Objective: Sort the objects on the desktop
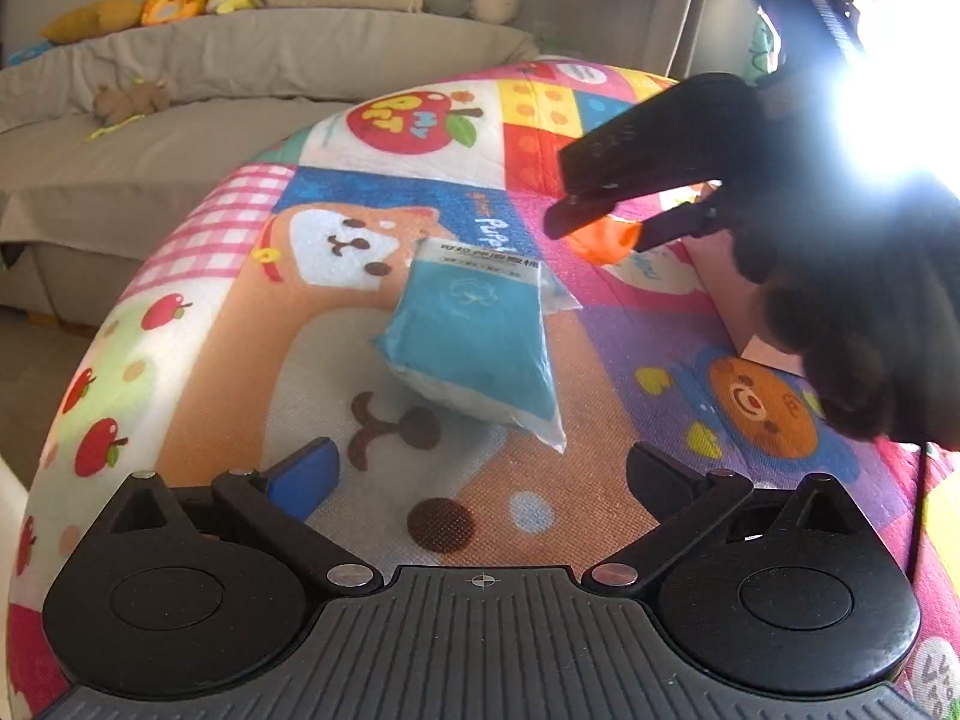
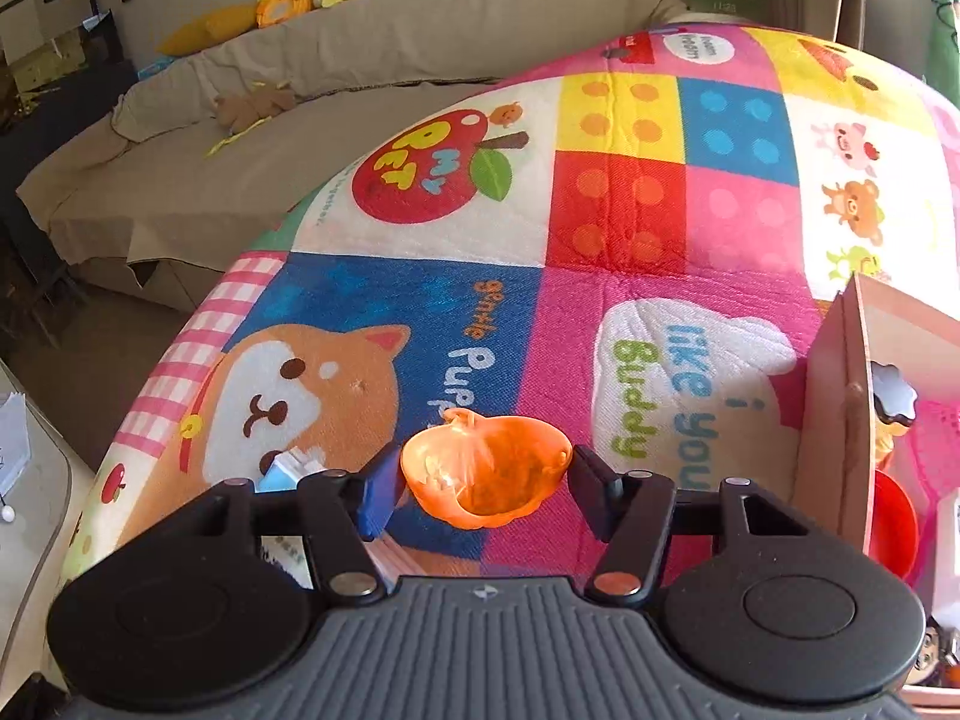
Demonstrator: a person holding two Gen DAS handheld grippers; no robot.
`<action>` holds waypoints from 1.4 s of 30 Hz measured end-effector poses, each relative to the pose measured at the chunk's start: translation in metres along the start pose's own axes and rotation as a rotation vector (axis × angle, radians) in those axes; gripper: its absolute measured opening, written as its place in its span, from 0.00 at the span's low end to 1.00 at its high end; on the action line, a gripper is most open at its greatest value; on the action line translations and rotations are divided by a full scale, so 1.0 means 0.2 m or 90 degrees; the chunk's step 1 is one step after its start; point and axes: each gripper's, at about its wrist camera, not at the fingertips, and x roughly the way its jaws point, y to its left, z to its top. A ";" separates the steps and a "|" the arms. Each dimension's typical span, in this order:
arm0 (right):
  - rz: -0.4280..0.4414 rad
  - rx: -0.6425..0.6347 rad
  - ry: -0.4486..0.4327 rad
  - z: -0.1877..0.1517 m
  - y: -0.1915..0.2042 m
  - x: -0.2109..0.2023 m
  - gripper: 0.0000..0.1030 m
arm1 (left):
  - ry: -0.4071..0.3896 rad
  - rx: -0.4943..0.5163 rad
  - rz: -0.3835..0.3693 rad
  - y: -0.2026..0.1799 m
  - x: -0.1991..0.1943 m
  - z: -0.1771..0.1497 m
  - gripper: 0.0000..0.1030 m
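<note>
A blue and white cotton-pad packet lies on the colourful cartoon tablecloth, just ahead of my left gripper, which is open and empty. My right gripper is shut on a small orange pumpkin-shaped cup and holds it above the cloth. In the left wrist view the right gripper appears at the upper right with the orange cup between its fingers, beyond the packet. A corner of the packet shows at the left in the right wrist view.
A pink open box stands at the right with a red item and a dark knob-like thing inside. A beige sofa with plush toys lies behind the table. Strong glare fills the upper right of the left wrist view.
</note>
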 end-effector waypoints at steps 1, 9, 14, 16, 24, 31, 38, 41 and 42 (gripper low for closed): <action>0.009 -0.006 -0.004 -0.03 -0.02 -0.06 0.58 | 0.001 0.001 0.001 0.00 0.00 0.00 1.00; -0.019 0.002 -0.027 -0.45 -0.22 -0.49 0.58 | 0.006 0.012 0.010 0.00 0.02 0.01 1.00; -0.118 0.061 -0.029 -0.71 -0.39 -0.58 0.58 | 0.013 0.029 0.023 -0.03 0.03 0.01 1.00; -0.144 0.074 -0.038 -0.77 -0.43 -0.60 0.58 | 0.017 0.036 0.029 -0.03 0.04 0.01 1.00; -0.156 0.071 -0.095 -0.83 -0.45 -0.69 0.62 | 0.037 0.086 0.068 -0.10 0.06 0.00 1.00; -0.111 0.036 -0.172 -0.46 -0.44 -0.65 0.73 | 0.037 0.085 0.069 -0.10 0.06 0.00 1.00; -0.090 0.056 -0.084 -0.05 -0.43 -0.20 0.75 | 0.032 0.074 0.058 -0.08 0.05 0.00 1.00; -0.062 0.054 -0.045 0.02 -0.40 -0.09 0.77 | 0.026 0.060 0.047 -0.06 0.04 0.01 1.00; -0.070 0.049 -0.044 0.02 -0.37 -0.07 0.84 | 0.024 0.055 0.044 -0.06 0.04 0.01 1.00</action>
